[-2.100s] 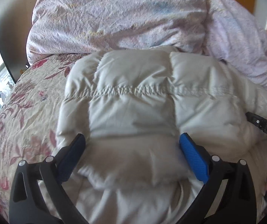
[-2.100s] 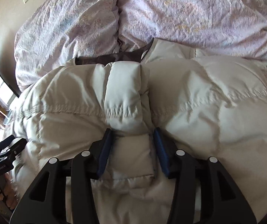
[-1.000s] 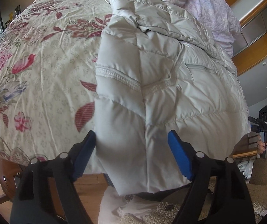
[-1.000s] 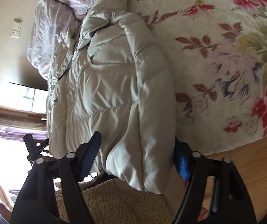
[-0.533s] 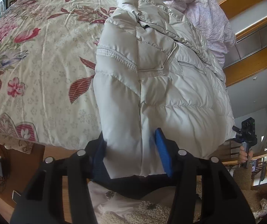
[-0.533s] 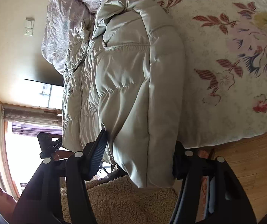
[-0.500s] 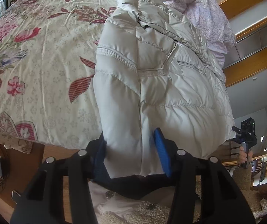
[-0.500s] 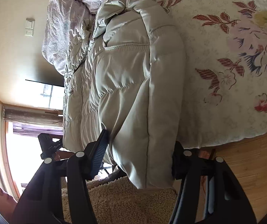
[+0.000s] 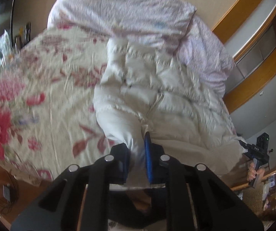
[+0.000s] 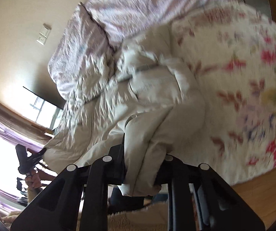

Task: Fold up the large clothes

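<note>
A cream puffer jacket (image 9: 157,88) lies lengthwise on the bed, with its hem hanging over the near edge. My left gripper (image 9: 138,154) is closing its jaws, and the blue pads pinch a bunched corner of the hem. In the right wrist view the jacket (image 10: 147,88) runs away from me, and my right gripper (image 10: 143,154) is closing too, with a thick fold of the hem squeezed between its pads. Each view shows the other gripper at the far corner of the hem: the right gripper (image 9: 245,147) with a hand on its handle, and the left gripper (image 10: 39,153). Both views are blurred.
The bed carries a floral bedspread (image 9: 41,96) that also fills the right side of the right wrist view (image 10: 253,96). Lilac pillows (image 9: 128,9) lie at the head of the bed. Wooden shelving (image 9: 263,48) stands to the right. Wooden floor (image 10: 263,198) and a shaggy rug (image 10: 138,217) lie below.
Both grippers have shut on the jacket's hem, which was loose between wide jaws before. Both have risen and tipped up, lifting the hem off the bed's edge.
</note>
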`<state>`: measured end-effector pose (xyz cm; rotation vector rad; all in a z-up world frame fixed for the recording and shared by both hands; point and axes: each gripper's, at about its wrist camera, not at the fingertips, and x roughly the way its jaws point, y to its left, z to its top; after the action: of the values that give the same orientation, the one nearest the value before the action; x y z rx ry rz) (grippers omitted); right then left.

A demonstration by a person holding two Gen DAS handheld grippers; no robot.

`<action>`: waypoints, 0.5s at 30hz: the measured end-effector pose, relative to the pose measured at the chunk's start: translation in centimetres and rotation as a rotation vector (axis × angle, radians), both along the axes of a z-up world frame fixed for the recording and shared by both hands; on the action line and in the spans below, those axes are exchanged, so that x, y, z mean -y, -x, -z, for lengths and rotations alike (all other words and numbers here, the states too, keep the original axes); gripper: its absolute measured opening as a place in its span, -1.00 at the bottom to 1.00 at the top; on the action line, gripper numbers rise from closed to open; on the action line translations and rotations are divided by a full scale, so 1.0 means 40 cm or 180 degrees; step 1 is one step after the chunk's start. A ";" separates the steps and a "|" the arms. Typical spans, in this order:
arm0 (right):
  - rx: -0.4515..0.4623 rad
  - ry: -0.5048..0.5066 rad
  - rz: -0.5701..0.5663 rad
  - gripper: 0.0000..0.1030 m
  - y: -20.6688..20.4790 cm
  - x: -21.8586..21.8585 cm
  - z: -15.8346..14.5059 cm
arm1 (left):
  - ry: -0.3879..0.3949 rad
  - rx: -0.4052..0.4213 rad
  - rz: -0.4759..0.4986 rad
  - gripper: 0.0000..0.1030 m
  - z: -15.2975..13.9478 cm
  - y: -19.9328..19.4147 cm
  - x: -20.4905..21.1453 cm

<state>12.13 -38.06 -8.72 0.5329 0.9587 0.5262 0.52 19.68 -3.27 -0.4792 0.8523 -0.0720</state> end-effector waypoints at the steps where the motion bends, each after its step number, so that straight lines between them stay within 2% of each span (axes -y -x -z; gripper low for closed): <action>1: 0.0105 0.0016 0.0053 -0.63 -0.011 -0.014 -0.019 | -0.0074 0.0088 -0.0038 -0.72 -0.026 -0.011 0.004; 5: 0.0623 0.0087 0.0298 -0.63 -0.065 -0.058 -0.136 | -0.0326 0.0374 -0.0245 -0.72 -0.126 -0.087 0.014; 8: 0.0940 0.0169 0.0475 -0.63 -0.117 -0.080 -0.209 | -0.0431 0.0486 -0.0429 -0.72 -0.176 -0.167 0.002; 15: 0.1163 0.0487 0.0892 -0.63 -0.295 -0.160 -0.269 | -0.0656 0.0584 -0.0698 -0.73 -0.219 -0.375 -0.027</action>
<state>23.93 -31.65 2.05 0.4066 0.5581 0.2808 15.52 20.75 5.49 -0.3634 0.6156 0.1702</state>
